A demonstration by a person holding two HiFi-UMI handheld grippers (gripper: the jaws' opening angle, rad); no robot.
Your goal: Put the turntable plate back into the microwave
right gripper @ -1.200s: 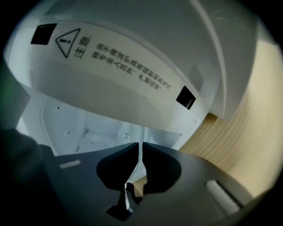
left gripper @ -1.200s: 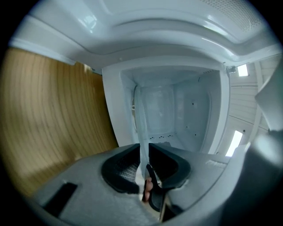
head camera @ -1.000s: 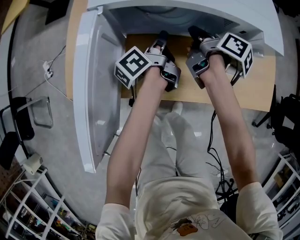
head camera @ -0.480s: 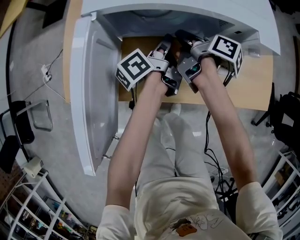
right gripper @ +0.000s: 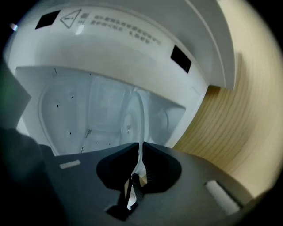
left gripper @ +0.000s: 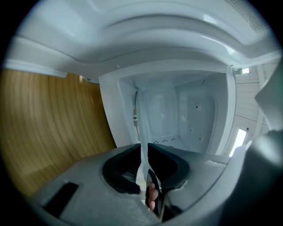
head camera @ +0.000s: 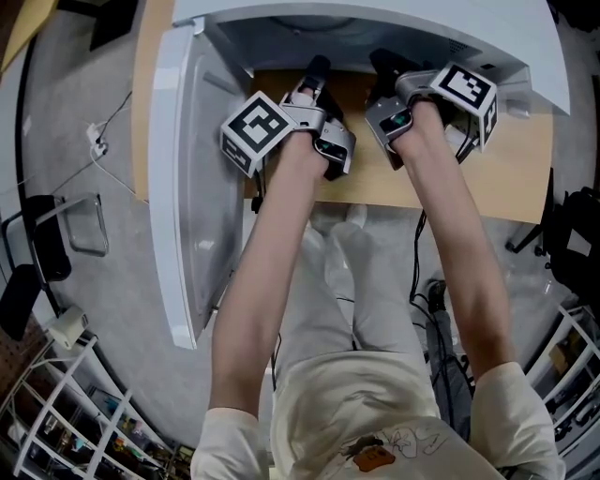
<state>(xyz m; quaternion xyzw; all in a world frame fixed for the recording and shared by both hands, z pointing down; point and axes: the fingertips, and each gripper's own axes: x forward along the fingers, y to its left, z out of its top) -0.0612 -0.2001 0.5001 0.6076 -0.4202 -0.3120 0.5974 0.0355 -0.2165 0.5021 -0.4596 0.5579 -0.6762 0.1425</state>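
Now | my left gripper (left gripper: 144,148) pinches turntable plate (left gripper: 141,117) | right gripper (right gripper: 140,148) just closed tighter on it | both farther apart than before

We look steeply down from the head onto both arms, the counter (head camera: 525,173) and the open microwave (head camera: 375,23). Cameras riding the left claw (head camera: 317,68) and right claw (head camera: 381,62) sit close behind their jaws, facing into its cavity (left gripper: 177,114), which both share.

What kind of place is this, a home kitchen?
Probably a lab or workshop, not a home kitchen: the white microwave sits on a plain wooden table, loose cables trail over the grey floor, and wire shelving holding assorted gear stands nearby.
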